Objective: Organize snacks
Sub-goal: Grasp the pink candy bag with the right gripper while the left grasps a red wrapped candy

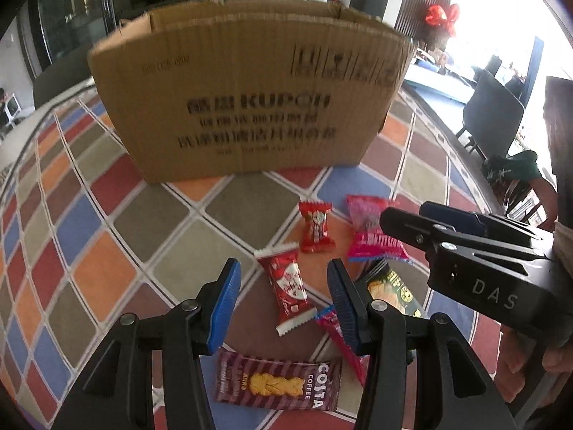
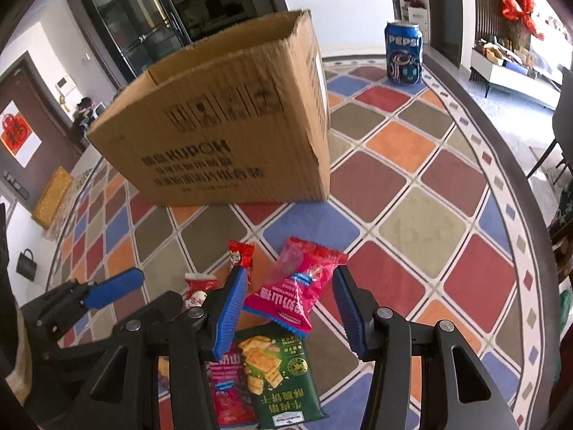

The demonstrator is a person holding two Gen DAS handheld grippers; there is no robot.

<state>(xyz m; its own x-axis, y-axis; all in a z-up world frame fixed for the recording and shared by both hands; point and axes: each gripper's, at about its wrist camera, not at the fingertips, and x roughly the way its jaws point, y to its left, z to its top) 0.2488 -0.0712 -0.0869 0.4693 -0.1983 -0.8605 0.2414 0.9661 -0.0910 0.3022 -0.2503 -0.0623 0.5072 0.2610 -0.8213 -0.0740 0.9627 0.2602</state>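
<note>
Both pairs of jaws stand spread wide and grasp nothing: my left gripper frames a red candy packet without touching it, and my right gripper hangs over a pink hawthorn packet, pads apart from it on either side. Beyond them, the checkered tablecloth runs bare to its bordered round edge on the right, open room all the way to a Pepsi can near the far rim. An open-topped cardboard box stands upright just behind the snacks — its print is blurred and its inside is hidden from both views. The snacks lie clustered in front of it: a green cracker packet, half covered by my left jaw in the left view; a Costa Coffee biscuit bar nearest me; a second pink packet, cut off under my right gripper's frame; and a small red candy lying closest to the box. In the left view my right gripper enters from the right edge, near the pink hawthorn packet — whether it touches, I cannot tell.
</note>
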